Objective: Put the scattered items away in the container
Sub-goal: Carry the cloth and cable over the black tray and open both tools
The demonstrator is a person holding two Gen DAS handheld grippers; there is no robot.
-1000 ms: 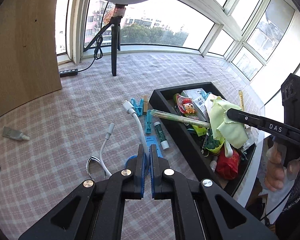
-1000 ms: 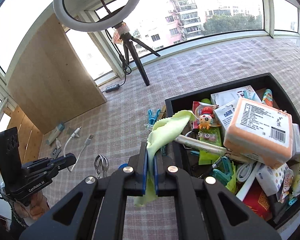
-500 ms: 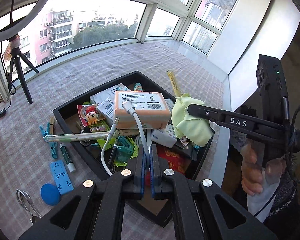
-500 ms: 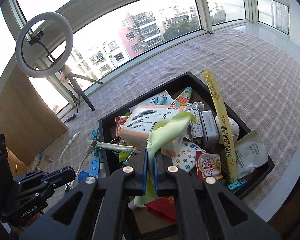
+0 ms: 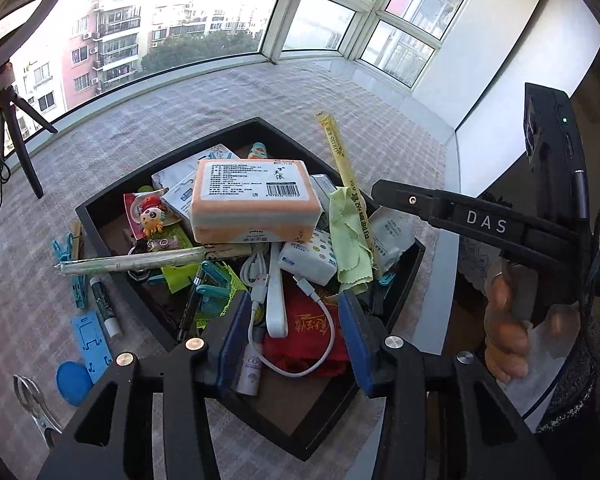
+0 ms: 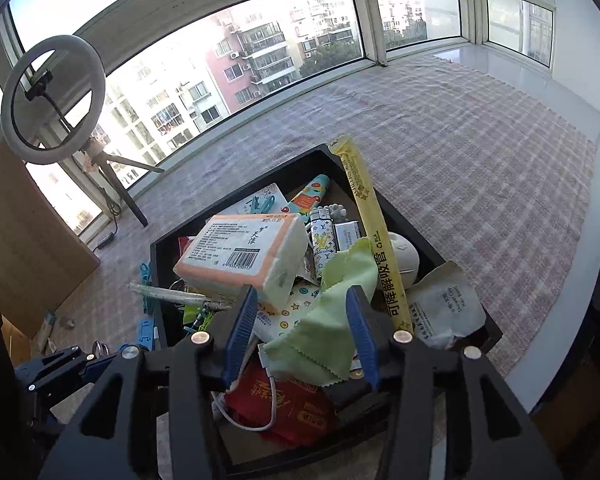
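Both just opened over the black tray — left gripper dropped the white cable, right gripper the green cloth. Pull straight up, avoid snagging — blue stand left.

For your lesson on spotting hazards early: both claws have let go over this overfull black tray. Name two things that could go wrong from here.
1. The orange tissue pack sits tilted on top of the heap in the black tray; another drop could tip it out.
2. The white cable lies looped between the pads of the open left claw, whose jaws have just been opening. Pulling back might snag it and drag it out.
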